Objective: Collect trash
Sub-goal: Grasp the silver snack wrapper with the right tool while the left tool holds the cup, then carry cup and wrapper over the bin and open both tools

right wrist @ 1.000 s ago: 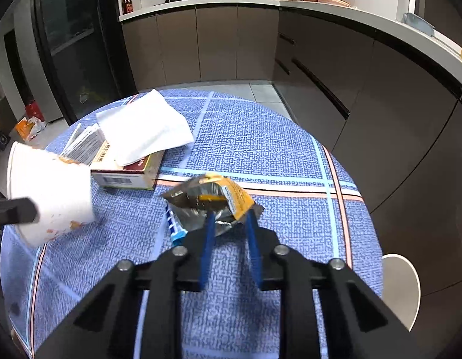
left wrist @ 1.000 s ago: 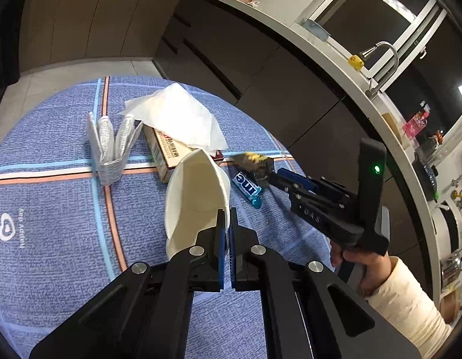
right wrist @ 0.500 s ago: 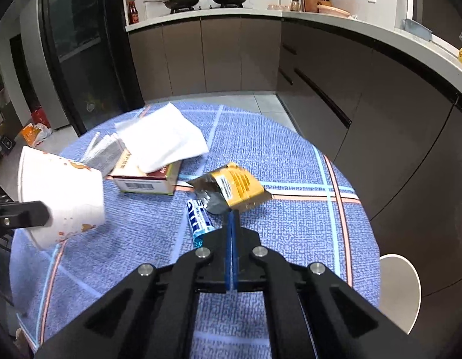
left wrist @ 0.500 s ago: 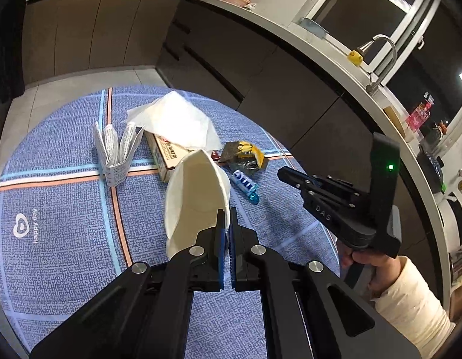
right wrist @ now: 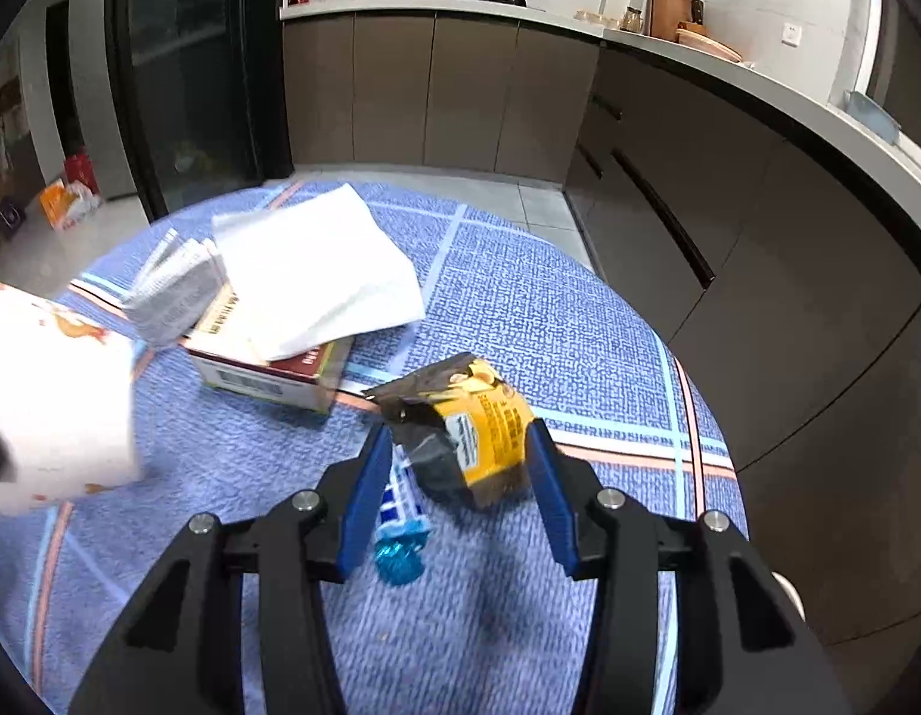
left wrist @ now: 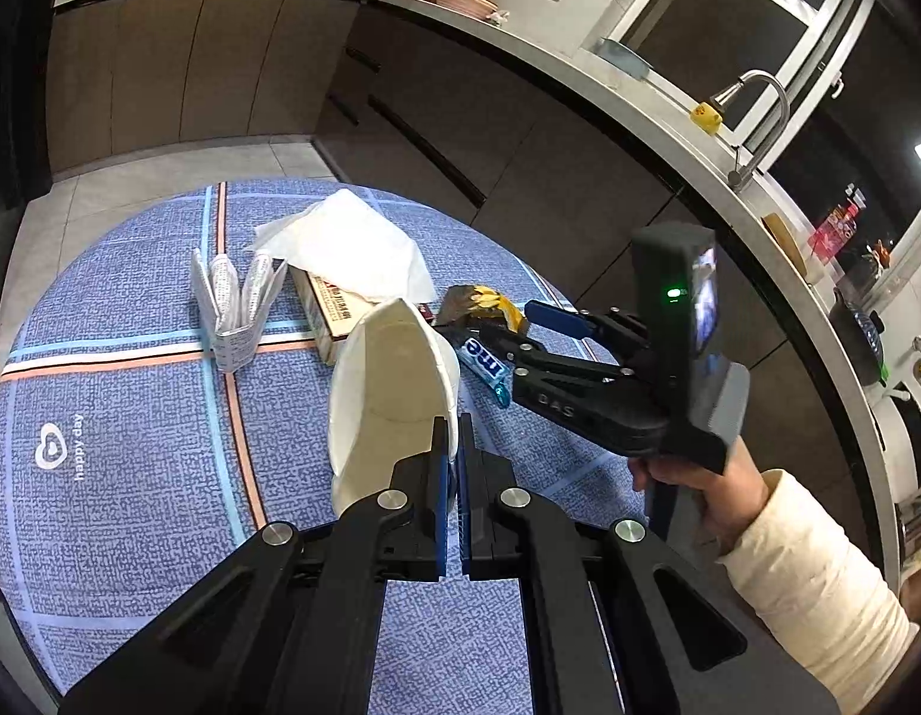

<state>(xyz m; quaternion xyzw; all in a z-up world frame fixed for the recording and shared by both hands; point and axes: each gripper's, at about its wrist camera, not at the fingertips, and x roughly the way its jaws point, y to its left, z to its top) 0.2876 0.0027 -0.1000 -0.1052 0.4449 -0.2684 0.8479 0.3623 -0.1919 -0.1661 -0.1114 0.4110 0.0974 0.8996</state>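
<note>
My left gripper (left wrist: 454, 459) is shut on the rim of a white paper cup (left wrist: 394, 393), held tilted above the table; the same cup (right wrist: 49, 405) shows at the left of the right wrist view. My right gripper (right wrist: 460, 476) points down at a crumpled yellow and black snack wrapper (right wrist: 460, 417). Its jaws are opening, with the wrapper between them on the cloth. A blue candy wrapper (right wrist: 400, 518) lies just beside the left finger. In the left wrist view the right gripper (left wrist: 508, 322) reaches over the snack wrapper (left wrist: 484, 304) and the candy wrapper (left wrist: 487, 366).
A white tissue (left wrist: 347, 250) drapes over a flat carton (left wrist: 329, 310), with a folded leaflet (left wrist: 239, 298) to its left. The round table wears a blue cloth (left wrist: 132, 417). Dark cabinets (right wrist: 698, 238) stand close behind. A hand (left wrist: 698, 488) holds the right gripper.
The right gripper had the snack wrapper between its jaws, then shut empty behind it as it lay on the table. Now the jaws stand apart around it. The left gripper still holds the cup.
</note>
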